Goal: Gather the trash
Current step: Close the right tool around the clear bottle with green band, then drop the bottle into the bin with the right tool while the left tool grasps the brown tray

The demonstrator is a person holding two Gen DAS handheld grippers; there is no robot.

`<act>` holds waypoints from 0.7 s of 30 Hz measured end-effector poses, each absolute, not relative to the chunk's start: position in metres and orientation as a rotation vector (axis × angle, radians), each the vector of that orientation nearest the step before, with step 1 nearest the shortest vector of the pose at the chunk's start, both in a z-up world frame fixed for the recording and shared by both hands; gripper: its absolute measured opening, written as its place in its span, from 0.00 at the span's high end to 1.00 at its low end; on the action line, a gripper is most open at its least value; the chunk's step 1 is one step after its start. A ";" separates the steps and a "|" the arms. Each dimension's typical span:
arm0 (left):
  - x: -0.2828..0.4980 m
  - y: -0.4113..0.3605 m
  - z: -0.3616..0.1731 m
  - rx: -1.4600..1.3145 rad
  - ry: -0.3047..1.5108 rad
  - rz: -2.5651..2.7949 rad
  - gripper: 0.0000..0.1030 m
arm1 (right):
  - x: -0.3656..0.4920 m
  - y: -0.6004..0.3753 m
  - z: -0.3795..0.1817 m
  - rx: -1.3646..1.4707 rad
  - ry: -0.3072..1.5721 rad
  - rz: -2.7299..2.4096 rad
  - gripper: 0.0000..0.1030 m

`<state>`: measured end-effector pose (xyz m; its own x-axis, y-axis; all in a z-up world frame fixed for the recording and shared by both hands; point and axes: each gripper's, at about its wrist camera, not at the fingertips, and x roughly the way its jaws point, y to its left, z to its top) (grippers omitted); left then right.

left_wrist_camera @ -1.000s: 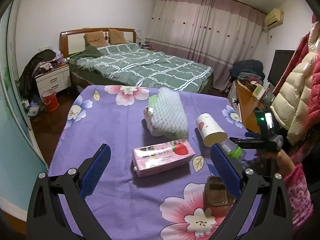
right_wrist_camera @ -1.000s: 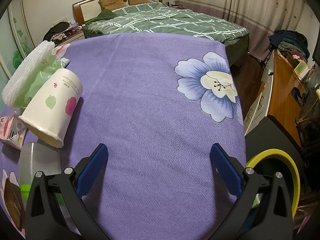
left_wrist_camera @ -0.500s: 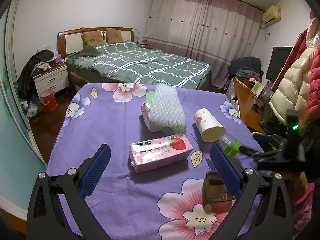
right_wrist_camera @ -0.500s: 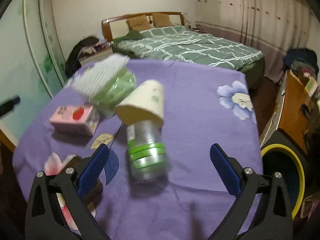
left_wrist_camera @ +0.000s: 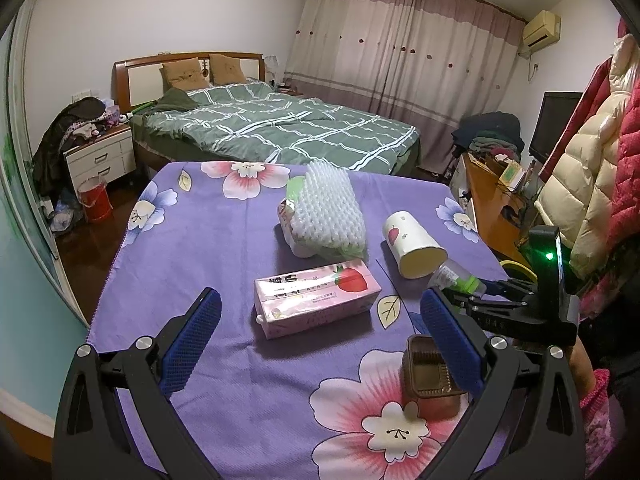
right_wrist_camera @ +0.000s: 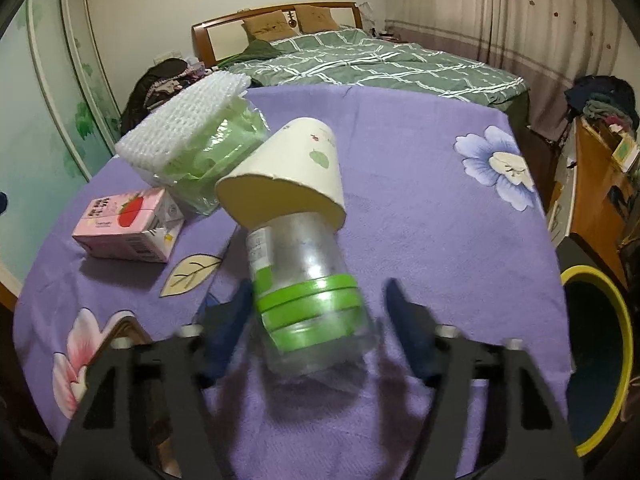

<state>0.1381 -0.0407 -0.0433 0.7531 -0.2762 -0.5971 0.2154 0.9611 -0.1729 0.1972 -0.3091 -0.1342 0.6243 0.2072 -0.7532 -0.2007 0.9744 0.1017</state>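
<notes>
Swinging across from bare cloth, my right claw [right_wrist_camera: 316, 308] now straddles the clear bottle [right_wrist_camera: 304, 280], jaws closing, not yet gripping; paper cup [right_wrist_camera: 286, 172] at twelve o'clock. Left claw [left_wrist_camera: 320, 332] gapes empty.

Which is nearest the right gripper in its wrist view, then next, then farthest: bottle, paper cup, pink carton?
1. Bottle: between the closing jaws of the right gripper.
2. Paper cup: just beyond, over the bottle's far end.
3. Pink carton: far left.
</notes>
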 end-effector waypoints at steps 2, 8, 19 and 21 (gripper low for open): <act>0.137 -0.042 -0.043 -0.094 0.666 -0.271 0.05 | 0.193 -0.308 -0.132 0.005 0.859 0.231 0.48; 0.136 -0.048 -0.045 -0.086 0.671 -0.285 0.05 | 0.175 -0.316 -0.120 0.042 0.816 0.228 0.52; 0.136 -0.095 -0.063 -0.042 0.737 -0.380 0.05 | 0.138 -0.384 -0.104 0.141 0.744 0.091 0.52; 0.136 -0.109 -0.069 -0.025 0.754 -0.400 0.05 | 0.132 -0.402 -0.102 0.164 0.733 0.049 0.52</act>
<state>0.1359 -0.1093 -0.0689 0.6572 -0.3618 -0.6613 0.3441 0.9245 -0.1639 0.1320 -0.4018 -0.1021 0.7427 0.1020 -0.6618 0.0124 0.9861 0.1659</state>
